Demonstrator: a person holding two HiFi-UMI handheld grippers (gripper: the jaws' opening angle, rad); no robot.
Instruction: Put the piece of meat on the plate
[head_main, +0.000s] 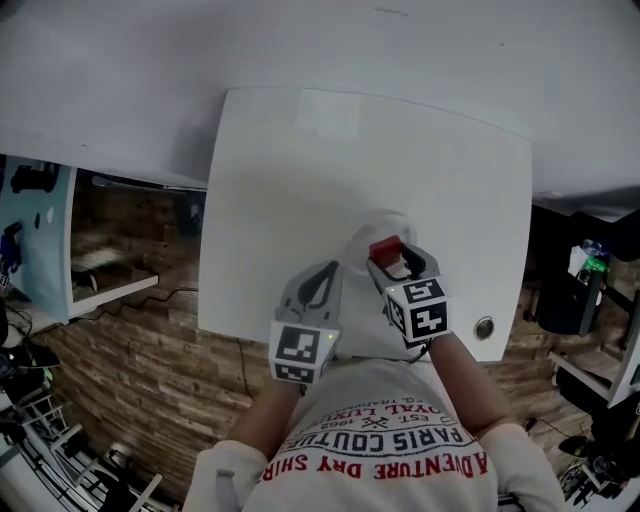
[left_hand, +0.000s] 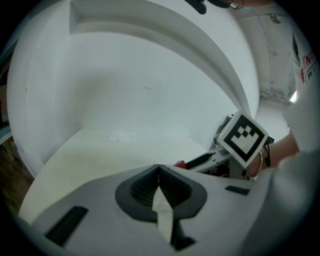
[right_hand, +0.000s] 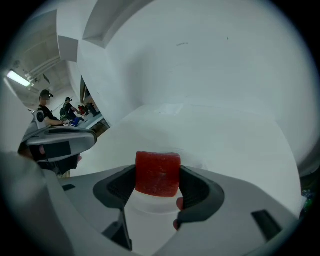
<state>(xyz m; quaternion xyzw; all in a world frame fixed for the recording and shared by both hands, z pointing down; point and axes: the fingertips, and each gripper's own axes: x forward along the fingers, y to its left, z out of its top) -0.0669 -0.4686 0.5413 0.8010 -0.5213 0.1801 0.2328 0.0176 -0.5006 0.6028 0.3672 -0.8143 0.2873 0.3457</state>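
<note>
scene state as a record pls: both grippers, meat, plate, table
left gripper: shut, jaws together, nothing between them
right gripper: shut on the piece of meat
piece of meat: red block, clamped by its sides between the right jaws
plate: white, on the table, under the right gripper's jaws
meat on plate: not released; cannot tell whether it touches the plate
table: white, bears the plate
</note>
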